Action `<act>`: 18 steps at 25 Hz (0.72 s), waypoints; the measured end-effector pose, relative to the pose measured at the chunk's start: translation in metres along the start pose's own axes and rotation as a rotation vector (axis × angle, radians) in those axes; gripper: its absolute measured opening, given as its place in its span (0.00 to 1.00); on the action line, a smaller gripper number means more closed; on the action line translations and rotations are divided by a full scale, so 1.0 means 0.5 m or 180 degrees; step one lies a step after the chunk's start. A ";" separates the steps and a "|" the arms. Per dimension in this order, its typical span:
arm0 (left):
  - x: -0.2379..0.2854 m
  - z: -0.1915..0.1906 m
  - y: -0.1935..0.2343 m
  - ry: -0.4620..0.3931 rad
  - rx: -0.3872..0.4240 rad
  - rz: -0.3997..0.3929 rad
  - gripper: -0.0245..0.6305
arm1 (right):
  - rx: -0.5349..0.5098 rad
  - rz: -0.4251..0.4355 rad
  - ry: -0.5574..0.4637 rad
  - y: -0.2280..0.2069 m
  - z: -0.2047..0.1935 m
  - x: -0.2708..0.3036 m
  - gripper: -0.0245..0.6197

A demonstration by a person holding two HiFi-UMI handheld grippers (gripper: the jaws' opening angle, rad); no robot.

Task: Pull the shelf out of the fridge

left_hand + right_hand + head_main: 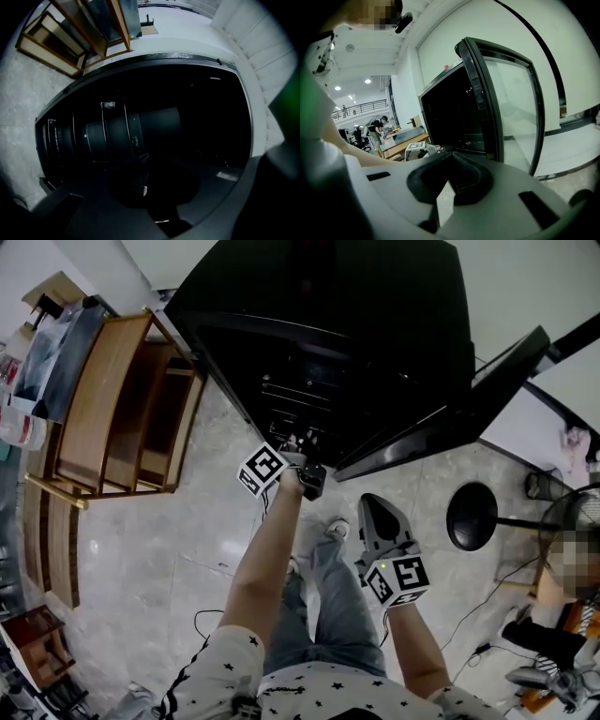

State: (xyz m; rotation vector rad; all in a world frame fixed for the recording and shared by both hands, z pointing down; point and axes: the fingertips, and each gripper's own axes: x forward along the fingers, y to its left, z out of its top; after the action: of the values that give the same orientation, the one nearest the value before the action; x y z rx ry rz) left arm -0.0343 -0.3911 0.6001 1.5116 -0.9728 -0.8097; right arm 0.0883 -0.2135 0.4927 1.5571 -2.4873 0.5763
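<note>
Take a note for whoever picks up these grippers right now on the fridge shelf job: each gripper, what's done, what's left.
Left gripper: reaching inside the open fridge. Its jaws look together, but it is too dark to tell whether they pinch anything.
Right gripper: held back outside, near the door, jaws shut and empty.
Wire shelves: inside the fridge, none pulled out.
Done: door open.
Left: confirm a grip on a shelf, then pull it out.
</note>
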 end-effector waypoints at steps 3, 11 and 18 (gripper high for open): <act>0.031 0.007 0.011 -0.0060 -0.0224 -0.0133 0.21 | 0.0006 -0.0011 0.0032 -0.011 -0.009 0.006 0.03; 0.099 0.002 0.041 -0.0009 -0.0371 -0.0214 0.30 | 0.0023 -0.0024 0.0069 -0.034 -0.024 0.021 0.03; 0.131 0.004 0.080 -0.0128 -0.0583 -0.0200 0.32 | 0.0026 -0.0037 0.0106 -0.045 -0.030 0.032 0.03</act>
State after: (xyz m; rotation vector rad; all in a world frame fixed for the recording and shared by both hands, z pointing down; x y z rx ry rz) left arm -0.0141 -0.4532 0.6402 1.3777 -0.8596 -0.9513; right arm 0.1002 -0.2295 0.5170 1.5508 -2.4531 0.6064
